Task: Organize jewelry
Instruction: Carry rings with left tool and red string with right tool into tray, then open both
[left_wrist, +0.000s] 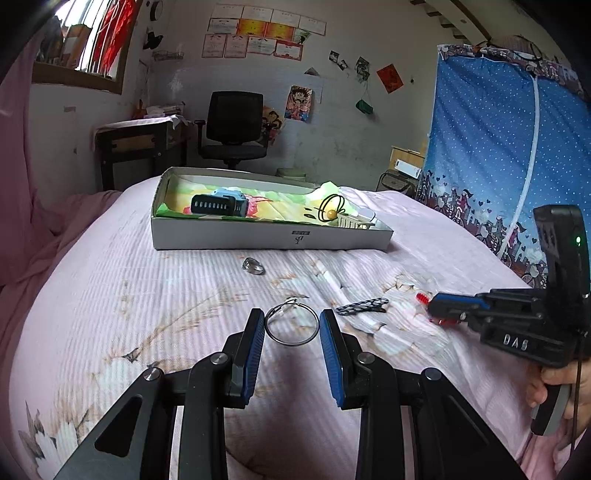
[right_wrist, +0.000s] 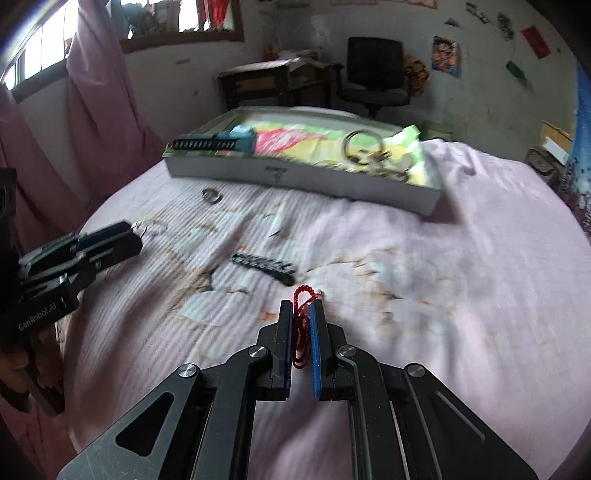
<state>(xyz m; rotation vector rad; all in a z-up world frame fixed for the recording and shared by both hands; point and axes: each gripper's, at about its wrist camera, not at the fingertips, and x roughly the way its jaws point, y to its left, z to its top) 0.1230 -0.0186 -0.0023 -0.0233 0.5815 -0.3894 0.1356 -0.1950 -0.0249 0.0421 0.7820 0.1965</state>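
Note:
A thin metal hoop bracelet (left_wrist: 291, 326) lies on the pink bedspread between the fingers of my left gripper (left_wrist: 291, 321), which is open around it. My right gripper (right_wrist: 302, 308) is shut on a red cord bracelet (right_wrist: 302, 295); it also shows in the left wrist view (left_wrist: 434, 308) at the right. A black braided bracelet (left_wrist: 362, 306) (right_wrist: 264, 265) lies between the grippers. A clear ring (left_wrist: 253, 266) (right_wrist: 211, 195) lies in front of the white box (left_wrist: 258, 236) (right_wrist: 295, 173). The box holds a watch (left_wrist: 218, 203), a round hoop with a yellow bead (left_wrist: 331, 208) and small pieces.
The bed is covered in a pink floral spread (left_wrist: 147, 295). Pink curtains (right_wrist: 85, 110) hang at the left. A black office chair (left_wrist: 232, 125) and a desk (left_wrist: 136, 140) stand behind the bed. A blue dotted wardrobe cover (left_wrist: 506, 147) is at the right.

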